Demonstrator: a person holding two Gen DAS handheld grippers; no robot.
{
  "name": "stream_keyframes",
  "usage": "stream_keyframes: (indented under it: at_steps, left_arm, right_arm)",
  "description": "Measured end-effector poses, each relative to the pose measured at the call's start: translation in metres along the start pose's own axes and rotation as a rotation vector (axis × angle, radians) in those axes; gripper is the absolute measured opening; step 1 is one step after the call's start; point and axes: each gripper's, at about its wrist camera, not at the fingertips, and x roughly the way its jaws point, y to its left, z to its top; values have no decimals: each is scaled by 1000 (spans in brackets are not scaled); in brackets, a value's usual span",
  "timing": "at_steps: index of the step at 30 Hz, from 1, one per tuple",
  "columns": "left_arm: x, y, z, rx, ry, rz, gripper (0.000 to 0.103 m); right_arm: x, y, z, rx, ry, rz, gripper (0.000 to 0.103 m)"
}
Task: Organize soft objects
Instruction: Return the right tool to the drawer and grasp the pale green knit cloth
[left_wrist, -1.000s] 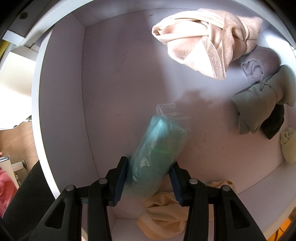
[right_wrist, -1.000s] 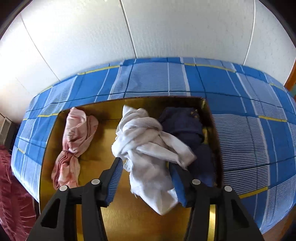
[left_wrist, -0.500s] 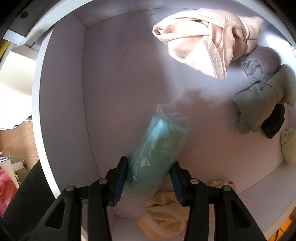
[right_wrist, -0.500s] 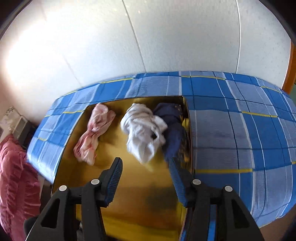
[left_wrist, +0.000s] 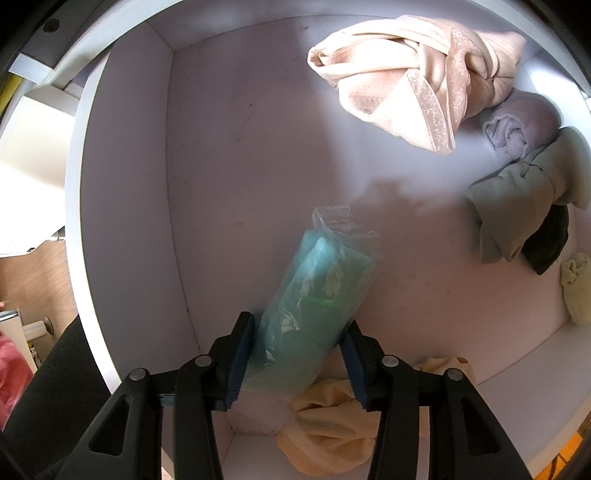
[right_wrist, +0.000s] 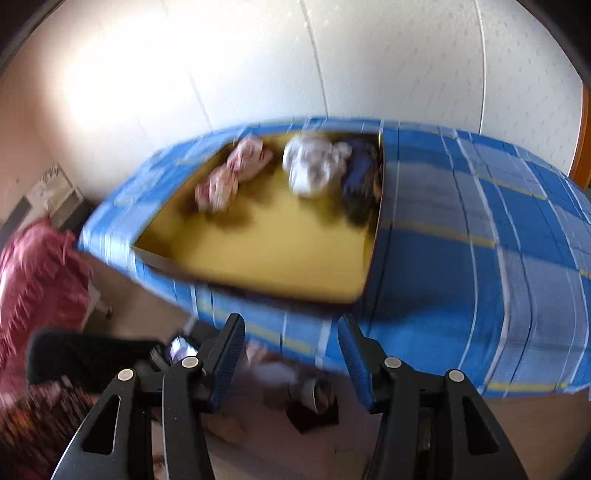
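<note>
The left tongs (left_wrist: 297, 354) pinch the lower end of a teal cloth roll in a plastic bag (left_wrist: 317, 291) inside the white box (left_wrist: 125, 192). The grip is low, so the smooth bag may slide out. Its long axis runs up and slightly right in the left wrist view. The right tongs (right_wrist: 291, 354) are spread, holding nothing.

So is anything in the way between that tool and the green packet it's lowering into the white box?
Nothing visible. The left tool already has the green packet between its fingers, low in the white box. The bare floor beside it looks free; the yellow cloth lies just below, and the other cloths sit apart at the far side.
</note>
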Motion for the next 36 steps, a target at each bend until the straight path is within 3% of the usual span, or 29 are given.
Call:
stream_keyframes:
  at_steps: [4, 9, 13, 16, 24, 28, 36]
  left_arm:
    - [-6, 3, 0, 2, -3, -3, 48]
    - [-5, 3, -1, 7, -4, -7, 46]
    - [-7, 12, -3, 10, -6, -9, 46]
    - [-9, 13, -3, 9, -7, -10, 46]
    - [-14, 15, -5, 7, -7, -9, 46]
    - [-14, 14, -5, 8, -7, -8, 46]
    - [-14, 15, -6, 10, -8, -8, 43]
  right_arm:
    - [28, -1, -46, 39, 94, 17, 53]
    - [89, -5, -99, 101, 281, 10, 53]
    - [127, -10, -119, 147, 418, 5, 53]
    - [138, -16, -126, 187, 445, -2, 53]
    - [166, -48, -153, 268, 653, -208, 57]
    - [179, -60, -169, 302, 747, -259, 57]
    - [203, -61, -191, 196, 864, -385, 61]
